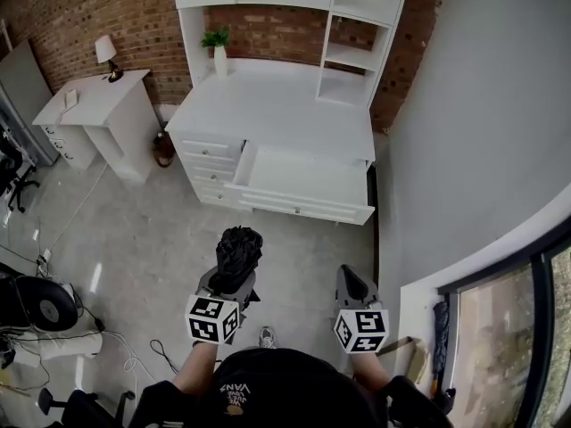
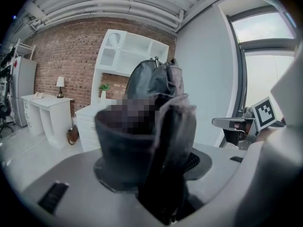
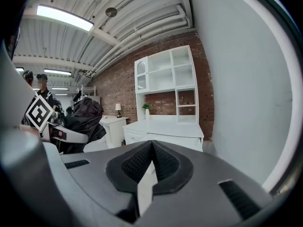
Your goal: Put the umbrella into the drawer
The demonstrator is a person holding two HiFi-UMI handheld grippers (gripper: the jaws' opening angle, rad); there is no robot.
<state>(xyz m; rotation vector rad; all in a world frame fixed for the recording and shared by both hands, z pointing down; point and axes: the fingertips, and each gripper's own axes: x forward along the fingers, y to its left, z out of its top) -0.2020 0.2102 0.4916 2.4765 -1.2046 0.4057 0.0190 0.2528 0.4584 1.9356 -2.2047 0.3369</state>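
Open drawer (image 1: 303, 178) ahead, white desk (image 1: 96, 96) at left

Bright daylight (fisheye edges); foreground seemingly soft.

Count taken as found.

Hand-held grippers: two, the left hand-held gripper (image 1: 234, 276) and the right hand-held gripper (image 1: 350, 279).
Marker cubes: two, the left cube (image 1: 214, 319) and the right cube (image 1: 361, 330).
Umbrella (image 1: 237, 250): one, black, folded.
Open drawer (image 1: 303, 209): one.
White worktop (image 1: 268, 105) with shelving above: one.
Small white desk (image 1: 94, 96): one.
Table lamp (image 1: 107, 53): one.
Potted plant (image 1: 217, 41): one.
Brown bag (image 1: 163, 148) on the floor: one.
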